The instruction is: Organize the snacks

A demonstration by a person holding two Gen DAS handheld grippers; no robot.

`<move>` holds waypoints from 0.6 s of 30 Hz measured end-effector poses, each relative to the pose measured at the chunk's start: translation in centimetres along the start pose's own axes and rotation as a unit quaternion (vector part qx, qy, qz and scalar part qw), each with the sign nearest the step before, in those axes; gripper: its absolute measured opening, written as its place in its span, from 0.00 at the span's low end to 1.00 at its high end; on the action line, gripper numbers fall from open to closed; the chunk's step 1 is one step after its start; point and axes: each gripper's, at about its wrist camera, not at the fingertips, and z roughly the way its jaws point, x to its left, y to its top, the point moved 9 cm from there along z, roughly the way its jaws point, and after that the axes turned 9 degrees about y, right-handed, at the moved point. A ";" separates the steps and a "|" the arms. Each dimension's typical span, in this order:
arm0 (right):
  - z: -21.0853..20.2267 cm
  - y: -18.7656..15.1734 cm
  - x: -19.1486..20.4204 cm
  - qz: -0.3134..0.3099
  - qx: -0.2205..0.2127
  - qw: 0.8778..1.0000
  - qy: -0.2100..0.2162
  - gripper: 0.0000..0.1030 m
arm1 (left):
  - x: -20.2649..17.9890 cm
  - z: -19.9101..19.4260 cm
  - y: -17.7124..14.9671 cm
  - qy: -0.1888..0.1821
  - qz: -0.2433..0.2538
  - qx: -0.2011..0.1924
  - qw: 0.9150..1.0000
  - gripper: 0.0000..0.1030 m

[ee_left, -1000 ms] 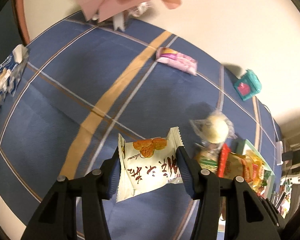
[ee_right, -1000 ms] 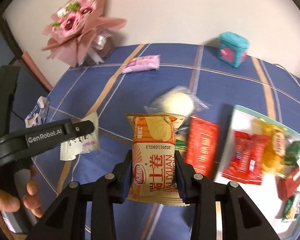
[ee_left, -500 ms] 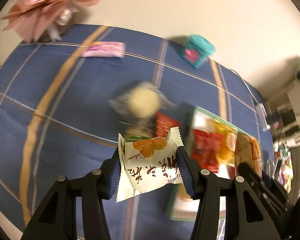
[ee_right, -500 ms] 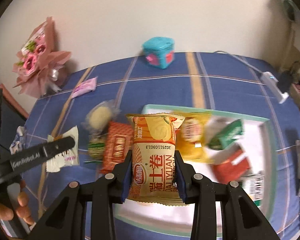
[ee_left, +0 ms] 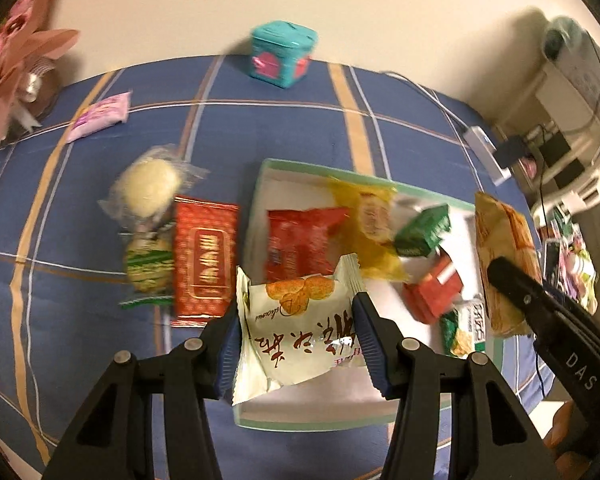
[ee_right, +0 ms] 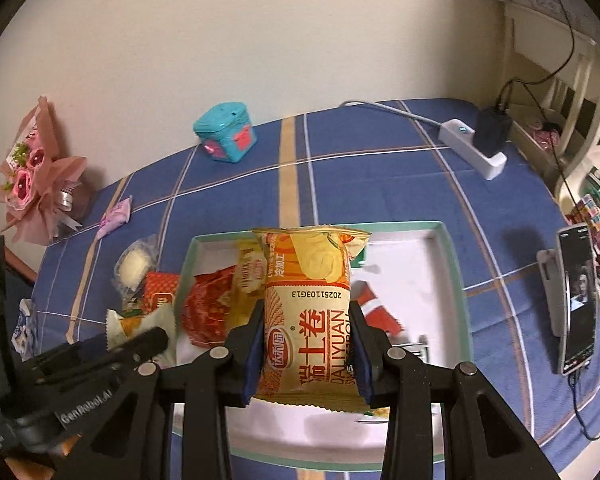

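the orange swiss roll packet (ee_right: pixel 308 312) stands upright between the fingers (ee_right: pixel 256 344) of the right gripper (ee_right: pixel 306 354), clamped at its lower half, held above the white tray (ee_right: pixel 446 280) with the teal rim. its wrapper reads "daliyuan" and, upside down, "20251103g13". the white pastry packet (ee_left: pixel 300 328) with red chinese characters and a picture of golden biscuits sits squeezed between the blue-padded fingers (ee_left: pixel 366 332) of the left gripper (ee_left: pixel 296 338), over the tray's near left corner (ee_left: pixel 256 422). the left gripper's black arm carries "genrobot.ai", the right one's "das".

in the tray lie a red packet (ee_left: pixel 300 240), a yellow packet (ee_left: pixel 366 224), a green packet (ee_left: pixel 422 232) and a small red-and-white packet (ee_left: pixel 436 292). just left of the tray on the blue plaid tabletop (ee_left: pixel 80 260) lie a red foil packet (ee_left: pixel 202 258), a clear-wrapped pale round cake (ee_left: pixel 148 188) and a green-striped cookie packet (ee_left: pixel 148 266). farther back sit a lilac packet (ee_left: pixel 100 118) and a teal tin (ee_left: pixel 282 54).
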 end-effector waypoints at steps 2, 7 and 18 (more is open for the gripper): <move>-0.1 -0.1 -0.4 0.001 0.003 1.000 -0.001 0.39 | -0.6 0.2 -0.2 0.002 0.009 0.003 1.000 0.53; 0.8 -1.2 -1.0 0.015 0.032 0.999 0.003 0.39 | -1.2 0.8 -0.6 0.014 0.021 0.011 1.000 0.53; 2.1 -2.7 0.0 0.001 0.063 0.998 0.002 0.39 | -2.1 1.6 -1.2 0.035 0.043 0.019 0.998 0.53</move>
